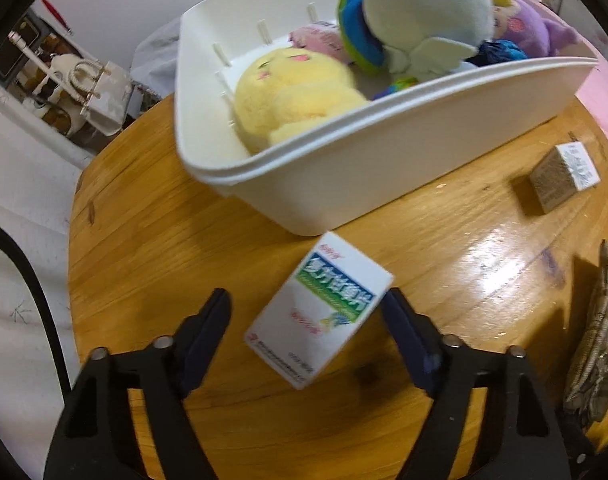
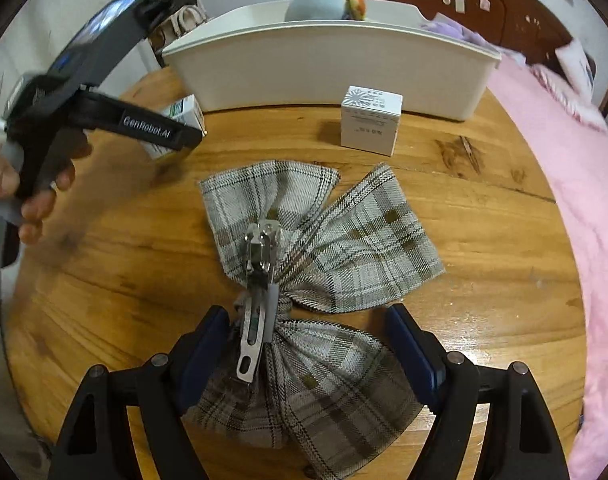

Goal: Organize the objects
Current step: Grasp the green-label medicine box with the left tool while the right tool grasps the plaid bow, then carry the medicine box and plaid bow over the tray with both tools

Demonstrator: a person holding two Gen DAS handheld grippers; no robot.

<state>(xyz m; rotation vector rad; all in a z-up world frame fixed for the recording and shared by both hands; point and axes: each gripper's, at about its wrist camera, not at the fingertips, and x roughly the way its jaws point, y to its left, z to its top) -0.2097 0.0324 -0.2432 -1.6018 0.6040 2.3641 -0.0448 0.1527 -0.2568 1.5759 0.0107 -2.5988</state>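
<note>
A white medicine box (image 1: 318,314) with green and blue print lies tilted on the round wooden table (image 1: 143,240), just before the white bin (image 1: 344,152). My left gripper (image 1: 304,300) straddles it: the right finger (image 1: 400,312) is at the box's corner, the left finger stands apart. In the right wrist view a grey plaid bow with a metal hair clip (image 2: 259,280) lies flat on the table. My right gripper (image 2: 308,320) is open around the bow's knot, its left finger (image 2: 207,340) close to the clip. A hand holds the left gripper (image 2: 183,136) over the medicine box (image 2: 183,112).
The bin (image 2: 324,68) holds a yellow plush (image 1: 291,96), a grey-blue plush (image 1: 420,12) and a purple plush (image 1: 536,28). A small white carton (image 2: 370,120) stands before the bin. Pink bedding (image 2: 564,184) borders the table on the right.
</note>
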